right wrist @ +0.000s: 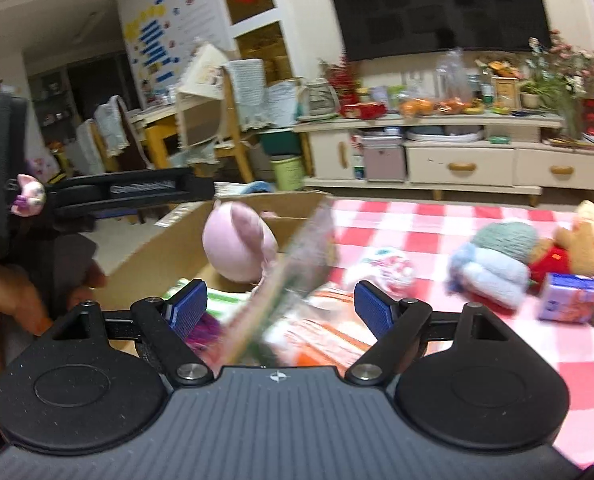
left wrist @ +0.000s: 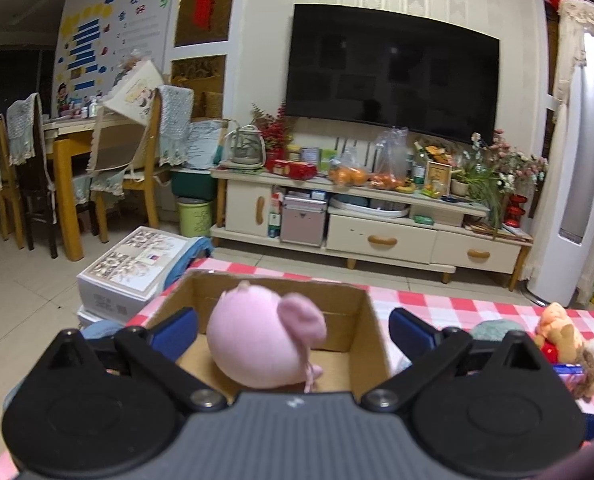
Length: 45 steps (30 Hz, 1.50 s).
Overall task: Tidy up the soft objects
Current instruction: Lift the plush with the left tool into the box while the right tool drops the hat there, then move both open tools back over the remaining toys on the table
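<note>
In the cardboard box [left wrist: 361, 320], pink plush [left wrist: 257, 340] sits between the released left hand-held gripper [left wrist: 293, 332] fingers

Living room: wall television [left wrist: 391, 68], dining chairs [left wrist: 21, 168].

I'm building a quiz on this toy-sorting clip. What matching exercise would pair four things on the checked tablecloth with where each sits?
Things:
1. round pink plush toy
2. rolled grey-green and pale blue knit items
3. small pink and blue tissue packet
4. left gripper

Places or states:
A. on the cloth, at the right-hand edge of the right wrist view
B. inside the open brown cardboard box
C. jaws wide, not pressing on anything
D. on the cloth, beside the orange-and-red stuffed animal

Pairs: 1-B, 2-D, 3-A, 4-C
</note>
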Each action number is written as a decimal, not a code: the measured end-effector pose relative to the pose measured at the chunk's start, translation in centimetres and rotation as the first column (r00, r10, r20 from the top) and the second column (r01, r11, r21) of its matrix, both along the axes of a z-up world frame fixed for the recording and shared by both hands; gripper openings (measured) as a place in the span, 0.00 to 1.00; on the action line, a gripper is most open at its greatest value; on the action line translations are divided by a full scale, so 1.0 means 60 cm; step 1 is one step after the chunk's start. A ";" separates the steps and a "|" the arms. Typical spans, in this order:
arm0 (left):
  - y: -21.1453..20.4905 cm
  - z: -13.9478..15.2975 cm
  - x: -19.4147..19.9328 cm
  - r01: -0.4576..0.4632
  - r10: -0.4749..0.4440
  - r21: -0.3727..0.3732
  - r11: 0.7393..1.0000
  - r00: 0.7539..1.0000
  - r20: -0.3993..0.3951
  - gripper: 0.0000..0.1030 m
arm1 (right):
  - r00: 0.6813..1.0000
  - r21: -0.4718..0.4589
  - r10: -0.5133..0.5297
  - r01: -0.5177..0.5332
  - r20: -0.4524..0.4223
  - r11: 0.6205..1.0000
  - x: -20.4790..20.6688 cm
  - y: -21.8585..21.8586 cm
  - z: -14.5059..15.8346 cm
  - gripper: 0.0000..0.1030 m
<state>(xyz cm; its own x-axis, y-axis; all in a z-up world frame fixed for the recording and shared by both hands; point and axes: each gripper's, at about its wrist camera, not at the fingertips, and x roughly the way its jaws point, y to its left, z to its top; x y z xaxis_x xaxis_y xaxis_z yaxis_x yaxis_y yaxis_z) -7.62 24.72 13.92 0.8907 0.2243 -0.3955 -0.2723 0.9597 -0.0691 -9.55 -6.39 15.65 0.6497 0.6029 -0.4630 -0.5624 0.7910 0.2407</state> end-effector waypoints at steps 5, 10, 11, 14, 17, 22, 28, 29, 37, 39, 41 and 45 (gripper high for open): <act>-0.033 -0.003 0.005 0.047 -0.047 0.027 0.999 0.999 -0.001 0.99 | 0.998 -0.001 -0.063 0.063 -0.010 0.998 0.000 -0.030 -0.002 0.98; -0.061 -0.008 0.008 0.084 -0.083 0.045 0.995 0.996 -0.014 0.99 | 0.993 -0.008 -0.120 0.120 -0.007 0.993 -0.002 -0.058 -0.005 0.98; -0.066 -0.009 0.009 0.089 -0.088 0.049 0.995 0.996 -0.018 0.99 | 0.991 -0.007 -0.130 0.130 -0.009 0.992 -0.002 -0.063 -0.005 0.98; -0.079 -0.012 0.011 0.106 -0.104 0.062 0.992 0.994 -0.030 0.99 | 0.988 -0.010 -0.155 0.155 -0.013 0.988 -0.003 -0.075 -0.008 0.98; -0.091 -0.014 0.014 0.120 -0.117 0.074 0.990 0.992 -0.041 0.99 | 0.985 -0.009 -0.173 0.173 -0.024 0.985 -0.006 -0.084 -0.011 0.98; -0.118 -0.019 0.022 0.147 -0.143 0.082 0.986 0.988 -0.054 0.99 | 0.979 -0.015 -0.199 0.199 -0.039 0.980 -0.013 -0.104 -0.013 0.98; -0.160 -0.030 0.027 0.160 -0.157 0.102 0.982 0.987 -0.038 0.99 | 0.969 -0.020 -0.240 0.240 -0.051 0.971 -0.025 -0.121 -0.012 0.98; -0.167 -0.033 0.030 0.162 -0.160 0.100 0.982 0.987 -0.033 0.99 | 0.967 -0.022 -0.249 0.248 -0.050 0.968 -0.026 -0.123 -0.012 0.98; -0.218 -0.064 0.067 0.203 -0.207 0.098 0.974 0.977 0.040 0.99 | 0.943 -0.035 -0.327 0.325 -0.067 0.945 -0.027 -0.155 -0.023 0.98; -0.227 -0.075 0.079 0.230 -0.234 0.095 0.968 0.972 0.035 0.99 | 0.937 -0.035 -0.340 0.338 -0.074 0.940 -0.028 -0.166 -0.026 0.98; -0.235 -0.088 0.091 0.246 -0.249 0.093 0.965 0.968 0.019 0.99 | 0.932 -0.031 -0.353 0.351 -0.084 0.936 -0.029 -0.174 -0.029 0.98; -0.253 -0.111 0.109 0.274 -0.272 0.097 0.957 0.962 -0.034 0.99 | 0.921 -0.028 -0.377 0.376 -0.102 0.926 -0.028 -0.193 -0.036 0.99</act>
<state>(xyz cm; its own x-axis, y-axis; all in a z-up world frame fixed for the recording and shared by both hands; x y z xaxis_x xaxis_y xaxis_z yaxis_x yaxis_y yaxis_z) -1.10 9.54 7.24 0.9155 0.0133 -0.4020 0.0004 0.9994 0.0341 -11.25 -17.97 13.49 0.7763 0.3195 -0.5433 -0.1955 0.9416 0.2743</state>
